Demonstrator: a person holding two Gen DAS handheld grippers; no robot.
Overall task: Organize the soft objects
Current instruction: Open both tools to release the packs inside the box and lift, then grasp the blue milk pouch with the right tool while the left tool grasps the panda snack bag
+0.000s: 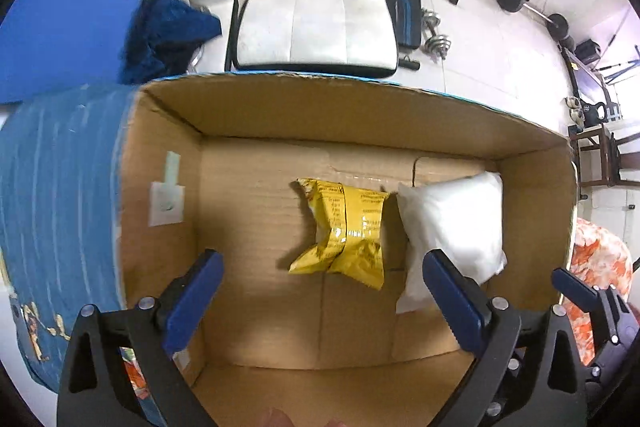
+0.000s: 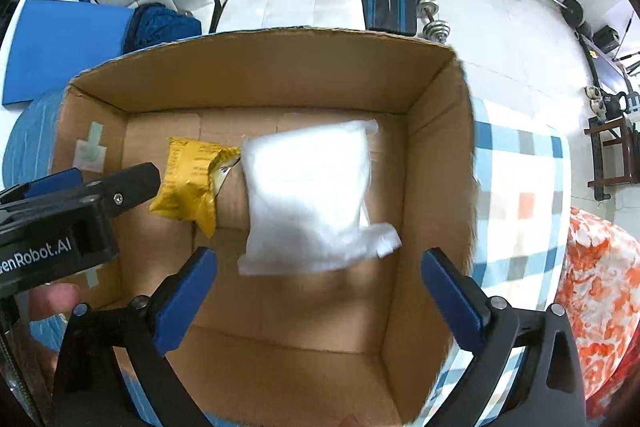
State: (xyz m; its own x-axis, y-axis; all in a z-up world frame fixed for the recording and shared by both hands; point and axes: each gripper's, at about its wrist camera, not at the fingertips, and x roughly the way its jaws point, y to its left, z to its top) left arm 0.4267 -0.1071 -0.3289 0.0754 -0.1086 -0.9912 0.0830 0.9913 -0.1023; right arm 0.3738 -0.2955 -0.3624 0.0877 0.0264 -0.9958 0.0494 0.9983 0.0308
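Cardboard box (image 1: 360, 107) fills both views, open-topped, set on a blue patterned cloth (image 1: 60, 207); it serves as the bin for the soft goods. Inside, against the box's right wall, lies a white padded pouch (image 2: 308, 203), flat on the floor. Just left of it, touching at a corner, sits a crumpled yellow packet (image 1: 344, 235), near the box's middle. Above the box hang the left gripper (image 1: 324, 291) and right gripper (image 2: 320, 287), pointing down, jaws spread wide and empty, judged released after dropping both items.

checked bedcover (image 2: 516, 187) – cardboard box (image 2: 436, 163) and orange floral cloth (image 2: 596, 291) on it
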